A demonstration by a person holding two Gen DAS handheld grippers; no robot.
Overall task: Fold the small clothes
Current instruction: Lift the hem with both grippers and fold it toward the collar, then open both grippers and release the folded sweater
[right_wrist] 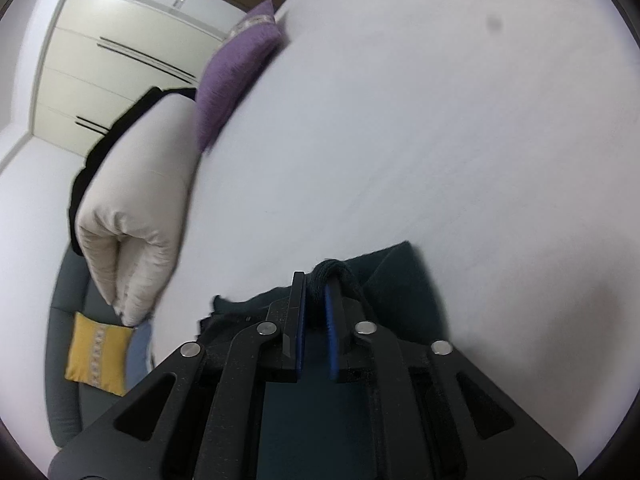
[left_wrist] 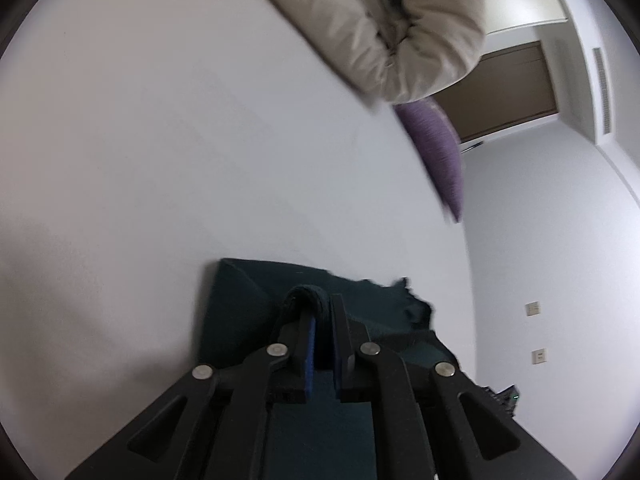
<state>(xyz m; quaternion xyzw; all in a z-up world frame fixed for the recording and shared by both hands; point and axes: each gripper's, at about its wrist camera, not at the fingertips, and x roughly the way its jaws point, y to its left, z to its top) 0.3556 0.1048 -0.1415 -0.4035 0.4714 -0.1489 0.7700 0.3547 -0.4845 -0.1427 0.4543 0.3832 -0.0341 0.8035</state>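
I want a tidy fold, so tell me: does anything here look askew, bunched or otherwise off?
Mostly fine. Both the left gripper and right gripper pinch the dark green garment on the white bed. The one untidy spot is its far edge, which looks ragged and crumpled rather than flat.

The dark teal garment (left_wrist: 240,312) is soft matt knit cloth. Both grippers – left (left_wrist: 323,312), right (right_wrist: 315,292) – are matt black plastic with shiny metal rivets. The white bed sheet (right_wrist: 440,140) looks smooth.
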